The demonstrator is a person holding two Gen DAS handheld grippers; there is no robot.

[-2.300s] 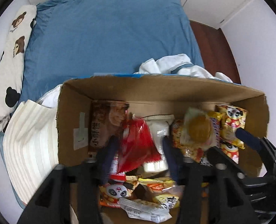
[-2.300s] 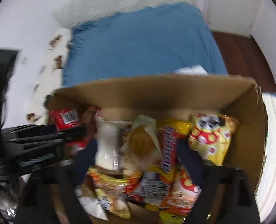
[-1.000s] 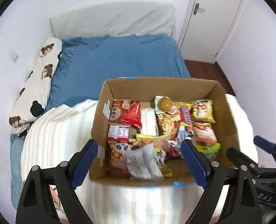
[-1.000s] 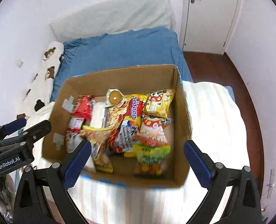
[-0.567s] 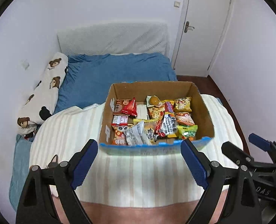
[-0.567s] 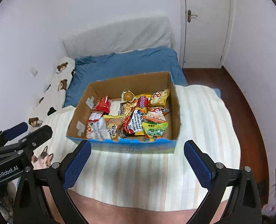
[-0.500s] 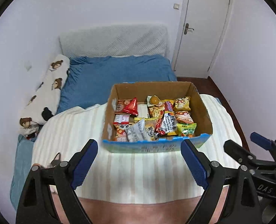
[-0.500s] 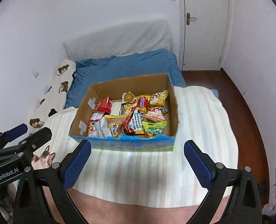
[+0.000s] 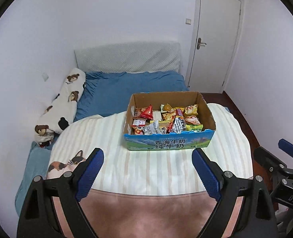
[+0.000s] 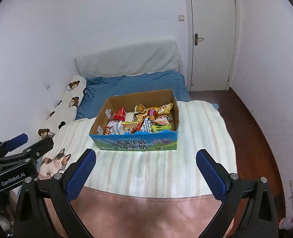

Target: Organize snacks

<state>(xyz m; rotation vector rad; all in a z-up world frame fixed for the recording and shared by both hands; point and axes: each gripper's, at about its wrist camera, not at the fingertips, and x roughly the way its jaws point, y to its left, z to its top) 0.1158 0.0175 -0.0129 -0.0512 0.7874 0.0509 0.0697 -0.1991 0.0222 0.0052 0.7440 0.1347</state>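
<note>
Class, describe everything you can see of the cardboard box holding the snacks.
The cardboard box is a shallow open-topped carton, plain brown inside, its front printed blue and green with Chinese characters. It sits flat on the striped blanket on the bed, packed with snack packets. Neither gripper touches it.

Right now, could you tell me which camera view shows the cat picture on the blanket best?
The right wrist view: the cat picture shows face and body. In the left wrist view, the cat picture is partly hidden behind the left gripper.
</note>
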